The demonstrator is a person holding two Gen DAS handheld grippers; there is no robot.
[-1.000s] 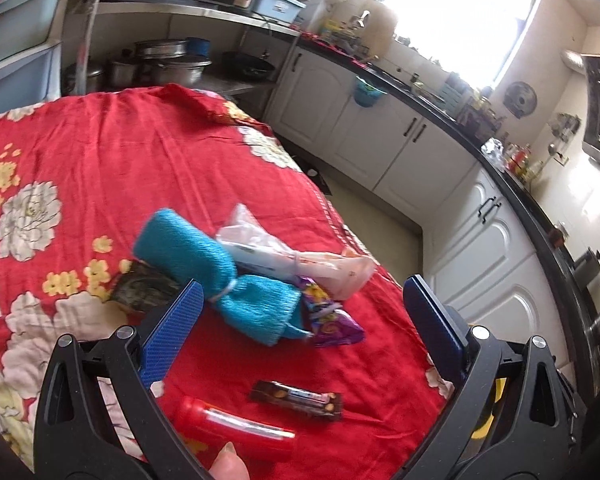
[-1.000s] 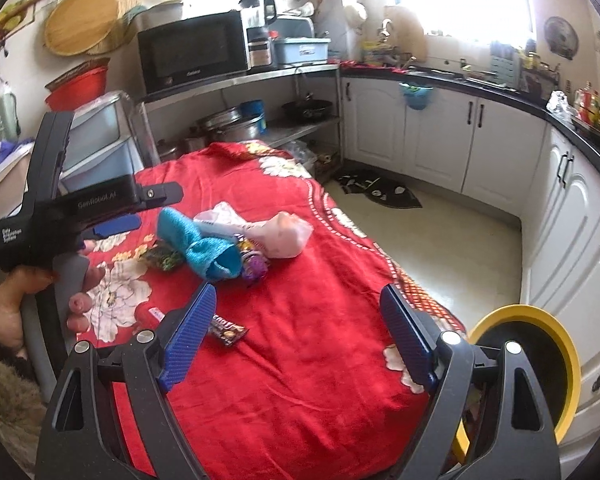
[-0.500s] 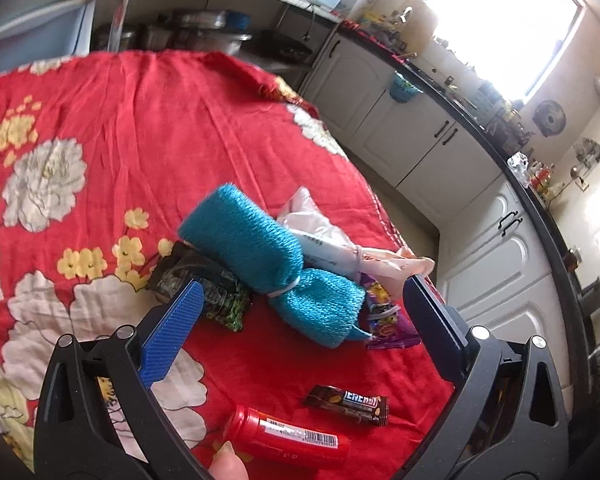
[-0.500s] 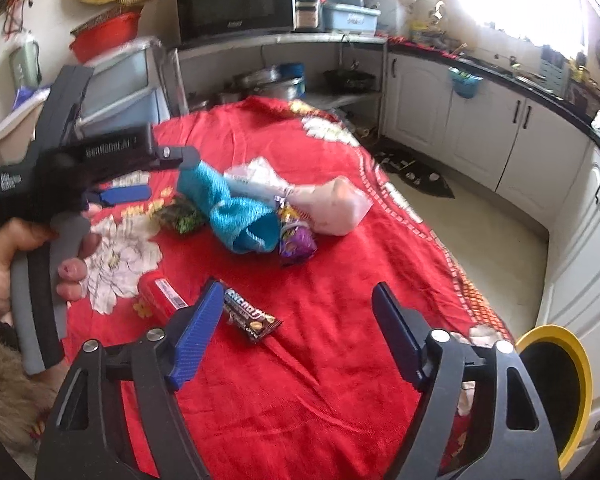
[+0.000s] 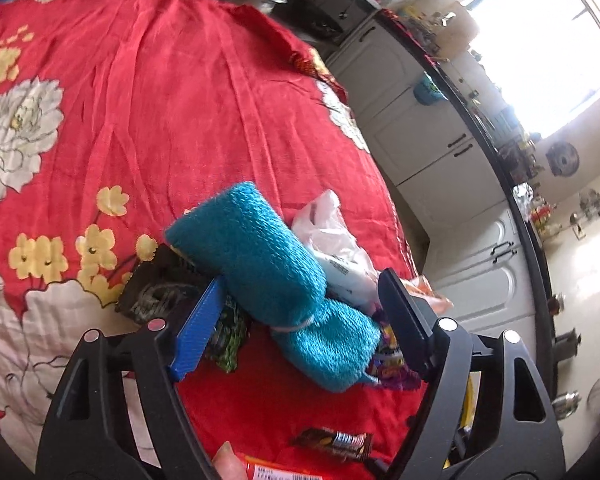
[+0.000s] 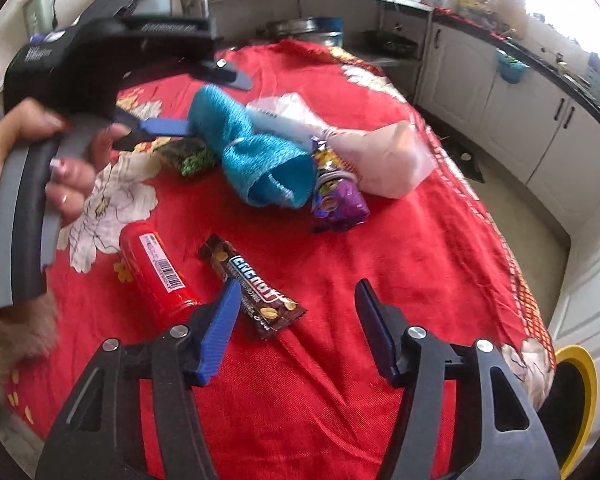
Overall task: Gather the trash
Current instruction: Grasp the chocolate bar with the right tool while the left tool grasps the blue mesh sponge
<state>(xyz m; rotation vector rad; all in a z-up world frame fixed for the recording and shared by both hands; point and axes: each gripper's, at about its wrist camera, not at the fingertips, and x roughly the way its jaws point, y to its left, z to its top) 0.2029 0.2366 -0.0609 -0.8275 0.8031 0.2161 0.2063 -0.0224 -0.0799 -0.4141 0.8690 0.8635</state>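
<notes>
Trash is seen scattered on a table under a red floral cloth [image 6: 400, 280]. Left tongs [image 5: 300, 320] are closing around a rolled teal towel [image 5: 268, 272], pads not yet pressed on it; a clear plastic bag [image 5: 332, 240] lies just behind it and a purple wrapper [image 6: 336, 196] beside it. Right tongs [image 6: 296, 320] are closing over a brown chocolate bar wrapper [image 6: 252, 288], blue pad near its edge, nothing clamped. A red tube [image 6: 156, 268] lies just beside the bar. A yellow-rimmed bin [image 6: 580, 408] is seen past the table edge.
</notes>
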